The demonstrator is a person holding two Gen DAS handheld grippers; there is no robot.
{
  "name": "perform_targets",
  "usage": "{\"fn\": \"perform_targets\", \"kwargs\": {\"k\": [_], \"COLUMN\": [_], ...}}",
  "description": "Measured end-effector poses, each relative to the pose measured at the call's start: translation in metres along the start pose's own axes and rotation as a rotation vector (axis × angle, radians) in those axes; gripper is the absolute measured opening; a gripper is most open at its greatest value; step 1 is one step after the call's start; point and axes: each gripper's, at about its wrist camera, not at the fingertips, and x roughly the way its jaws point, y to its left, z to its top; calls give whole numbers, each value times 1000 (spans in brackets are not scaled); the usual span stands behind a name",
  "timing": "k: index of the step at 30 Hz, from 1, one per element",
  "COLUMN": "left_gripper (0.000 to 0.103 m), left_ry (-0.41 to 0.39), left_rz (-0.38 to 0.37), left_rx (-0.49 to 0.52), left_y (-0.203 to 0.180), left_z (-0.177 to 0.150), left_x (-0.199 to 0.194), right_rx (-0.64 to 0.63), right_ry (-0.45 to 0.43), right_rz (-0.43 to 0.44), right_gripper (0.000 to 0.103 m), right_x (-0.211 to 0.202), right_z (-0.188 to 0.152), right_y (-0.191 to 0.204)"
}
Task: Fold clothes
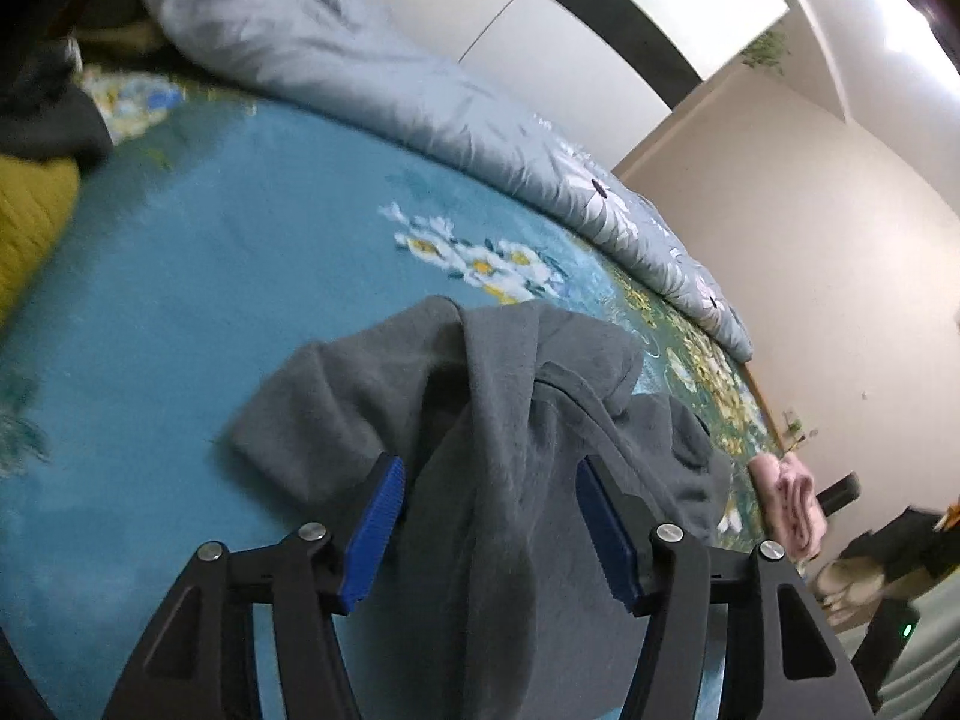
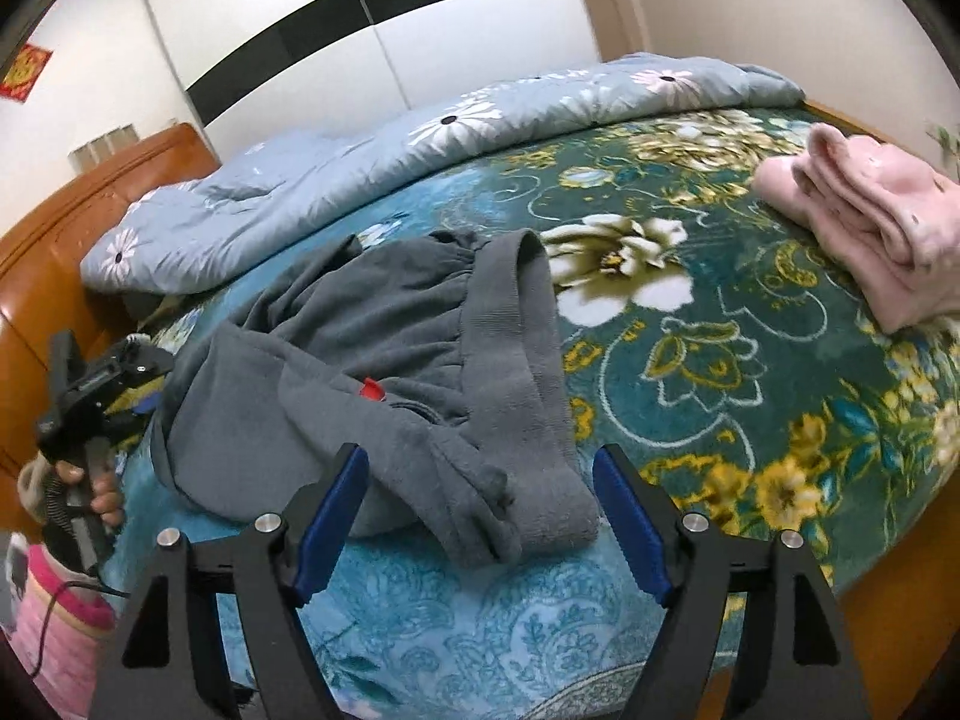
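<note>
From the left wrist camera, a bed covered by a teal plush blanket with white and yellow flower prints (image 1: 198, 276) is filling the view, and a pale blue quilt with white daisies (image 1: 372, 66) is lying bunched along its far side. A cream wall and a white wardrobe front with a black band (image 1: 612, 6) are standing behind the bed. The left tongs (image 1: 489, 531) are standing spread, their blue pads clear of the cloth, while a crumpled grey fleece garment (image 1: 498, 432) is lying between and beyond them, its length running away from the camera. A folded pink fleece garment (image 1: 786, 492) is sitting near the bed's right edge.

From the right wrist camera, the same blanket is showing darker green with large flowers on the right, and an orange-brown wooden headboard (image 2: 54, 240) is rising on the left. A red and gold paper square (image 2: 25, 72) is hanging on the wall; its writing cannot be read. The right tongs (image 2: 480, 519) are also standing spread, the grey garment's nearest end lying between the pads without being pinched. The garment is stretching from the near edge toward the quilt, a small red tag (image 2: 372, 389) showing on it. The pink garment is resting well apart at far right. At the left, a hand (image 2: 99, 495) is gripping the other tool's handle.
</note>
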Motion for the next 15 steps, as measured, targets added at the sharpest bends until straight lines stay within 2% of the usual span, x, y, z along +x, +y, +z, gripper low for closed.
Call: {"fn": "perform_targets", "kwargs": {"k": [2,3,4,5,7,9,12,15], "left_gripper": [61,49,17,3,4,4,4,4], "left_ry": [5,10,17,25,31,5,-78,-202], "left_rz": [-14,-10,0,3,-21,-87,-243,-402], "left_rx": [-1,0,2,-1,-12,-14,-31,13], "left_y": [-2,-2,-3,-2,-1,-4,-7,-6], "left_z": [0,0,1,1,2,3,8,6], "left_x": [7,10,13,15,14,2,-37,-96], "right_rx": [2,2,1,0,-5,-13,-26,-41], "right_ry": [4,7,6,2,-6,-17,-32,-40], "right_rz": [-11,-16,-19,-19,-17,-11,9,38], "right_gripper": [78,78,78,78,78,78,78,78], "right_x": [-1,-1,-3,-4,-7,-9,-8,-5], "right_z": [0,1,2,4,8,13,24,31], "right_y": [1,2,3,5,9,15,28,44]}}
